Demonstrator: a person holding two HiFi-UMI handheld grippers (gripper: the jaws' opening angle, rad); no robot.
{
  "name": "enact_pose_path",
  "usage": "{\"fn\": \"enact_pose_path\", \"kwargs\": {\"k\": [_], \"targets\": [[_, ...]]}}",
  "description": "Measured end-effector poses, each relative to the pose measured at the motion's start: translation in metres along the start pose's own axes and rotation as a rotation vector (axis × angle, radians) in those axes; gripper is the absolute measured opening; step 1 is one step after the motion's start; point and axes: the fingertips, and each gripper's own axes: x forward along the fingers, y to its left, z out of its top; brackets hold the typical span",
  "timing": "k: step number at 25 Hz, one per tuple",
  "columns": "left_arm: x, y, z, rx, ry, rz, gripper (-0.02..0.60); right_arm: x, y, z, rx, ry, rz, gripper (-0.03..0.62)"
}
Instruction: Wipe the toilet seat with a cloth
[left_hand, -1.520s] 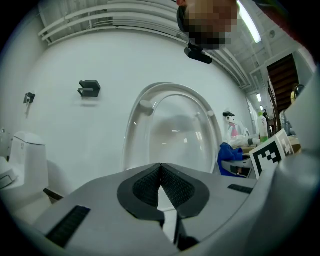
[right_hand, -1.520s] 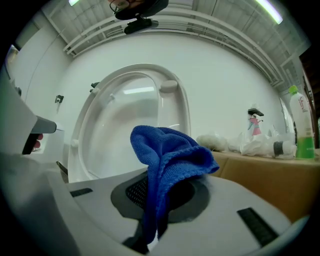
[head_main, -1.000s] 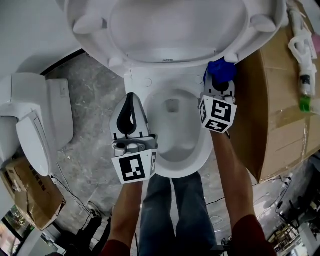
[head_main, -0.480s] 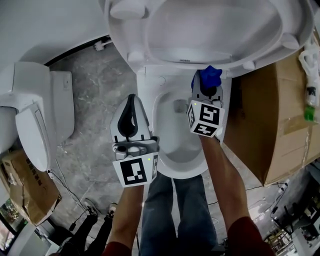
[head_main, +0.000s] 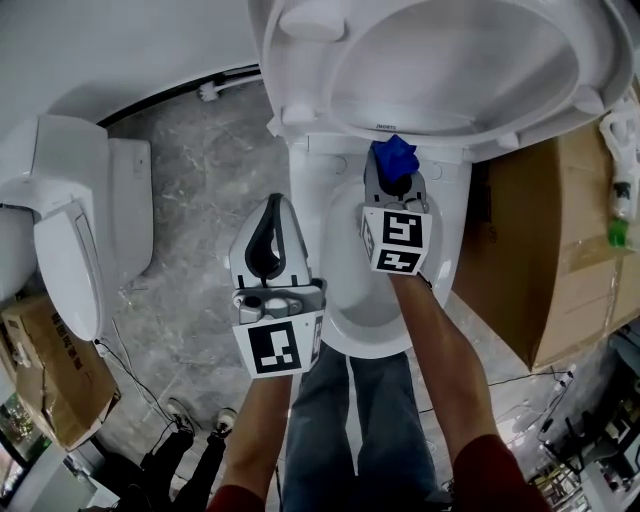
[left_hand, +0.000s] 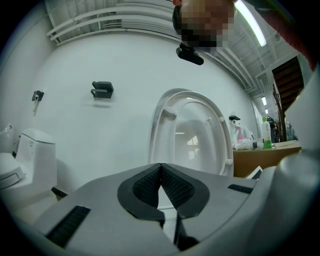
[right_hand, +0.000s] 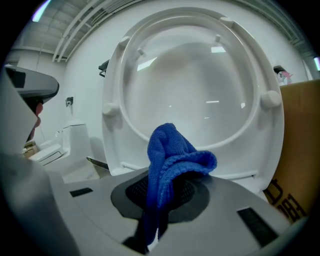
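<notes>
Right tongs (head_main: 394, 172) pinch a blue cloth (head_main: 393, 152) at the bowl (head_main: 345, 335)'s back, below the raised seat (head_main: 305, 75).

The cloth (right_hand: 170, 150) is seen as blue knit, looped yarn visible, matt, soft. The toilet seat (right_hand: 115, 125) is read as white plastic, smooth, high gloss (ceiling lights are mirrored in it). The bowl rim (head_main: 445, 230) is taken as glazed white ceramic with similar gloss. Shells of the left gripper (left_hand: 161, 166) and right gripper (right_hand: 167, 176) are grey plastic, matt, smooth. The pads (left_hand: 145, 187) are black, rubbery, finely cross-hatched. The marker cube (head_main: 283, 347) is printed black on white, matt. The floor (head_main: 190, 200) is noted as grey veined stone or tile, low sheen. The box (head_main: 540, 250) is brown cardboard, matt. The trousers (head_main: 340, 420) are blue denim.
</notes>
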Motion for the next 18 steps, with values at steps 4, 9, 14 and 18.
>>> {"fn": "enact_pose_path", "kwargs": {"k": [4, 9, 14, 18], "targets": [[-0.001, -0.007, 0.013, -0.008, -0.007, -0.016, 0.015, -0.026, 0.006, 0.02, 0.009, -0.033, 0.021, 0.06], [0.0, -0.028, 0.046, 0.007, -0.045, -0.038, 0.015, -0.081, 0.009, 0.066, 0.024, -0.125, 0.035, 0.06], [-0.009, -0.049, 0.085, -0.004, -0.049, -0.054, 0.015, -0.145, 0.001, 0.127, 0.013, -0.199, 0.029, 0.06], [-0.02, -0.063, 0.122, -0.005, -0.045, -0.063, 0.015, -0.196, -0.003, 0.18, -0.017, -0.247, 0.029, 0.06]]}}
